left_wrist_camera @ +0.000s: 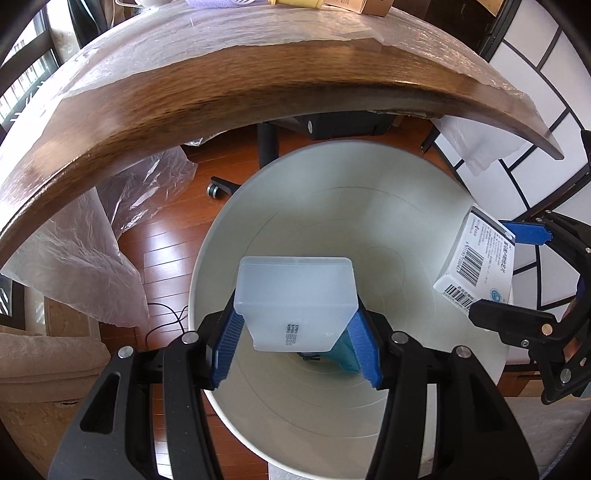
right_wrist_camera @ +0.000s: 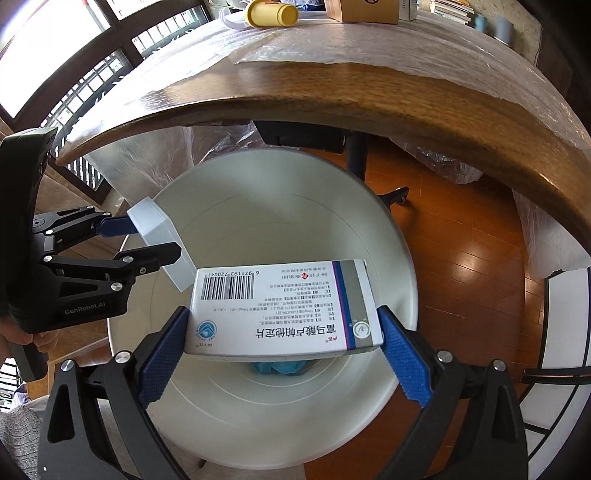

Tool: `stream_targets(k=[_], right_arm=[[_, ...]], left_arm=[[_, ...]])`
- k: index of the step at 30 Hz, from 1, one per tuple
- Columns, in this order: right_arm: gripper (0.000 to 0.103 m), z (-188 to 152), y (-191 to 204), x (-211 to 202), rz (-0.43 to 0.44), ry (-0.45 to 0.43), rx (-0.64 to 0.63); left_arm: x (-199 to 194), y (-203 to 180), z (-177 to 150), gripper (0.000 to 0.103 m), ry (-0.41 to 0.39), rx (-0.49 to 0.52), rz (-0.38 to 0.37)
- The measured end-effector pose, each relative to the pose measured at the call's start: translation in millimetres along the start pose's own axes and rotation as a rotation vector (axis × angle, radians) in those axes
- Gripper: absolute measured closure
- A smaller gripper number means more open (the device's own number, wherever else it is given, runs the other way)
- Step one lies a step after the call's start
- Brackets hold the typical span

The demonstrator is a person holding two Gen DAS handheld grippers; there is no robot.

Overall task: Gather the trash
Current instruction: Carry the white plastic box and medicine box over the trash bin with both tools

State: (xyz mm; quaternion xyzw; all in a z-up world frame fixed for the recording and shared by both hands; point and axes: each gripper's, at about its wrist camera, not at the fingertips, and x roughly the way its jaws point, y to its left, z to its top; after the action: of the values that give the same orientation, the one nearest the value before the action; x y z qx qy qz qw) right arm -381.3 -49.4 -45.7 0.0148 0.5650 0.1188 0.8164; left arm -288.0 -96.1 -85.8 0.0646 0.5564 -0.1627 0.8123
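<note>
L gripper is clamped on a frosted plastic box, blue pads pressing its two sides, box held over the mouth of the white bin. From the R wrist view the same box shows at the left, above the bin's near-left rim, w/ the L gripper's black frame and a bit of a hand behind it.

R gripper is clamped on a white medicine carton, pads tight on both short ends, barcode face up, purple and grey band near one end. Carton hangs over the bin's opening, approx centre in the R view; in the L view it sits at the bin's right rim.

Down inside the bin, at the bottom, lies something teal, partly hidden under the carton; also seen below the plastic box in the L view. Can't tell what it is.

Bin stands on a glossy wood floor, just beside and partly under the edge of a wooden table. Clear plastic sheet covers most of the tabletop and drapes off its sides. Under the table: black chair base w/ a caster.

Far side of the tabletop: yellow bottle lying on its side, and a brown cardboard box next to it. Windows beyond, at the left.
</note>
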Motion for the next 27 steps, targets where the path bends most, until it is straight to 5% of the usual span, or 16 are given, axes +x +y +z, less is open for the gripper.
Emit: stream_targets(k=[27], right_arm=[[0.007,-3.0,-3.4,6.4,-0.009,0.019,-0.001]], left_arm=[[6.5,-2.5,4.4,0.048,0.014,0.019,0.006]])
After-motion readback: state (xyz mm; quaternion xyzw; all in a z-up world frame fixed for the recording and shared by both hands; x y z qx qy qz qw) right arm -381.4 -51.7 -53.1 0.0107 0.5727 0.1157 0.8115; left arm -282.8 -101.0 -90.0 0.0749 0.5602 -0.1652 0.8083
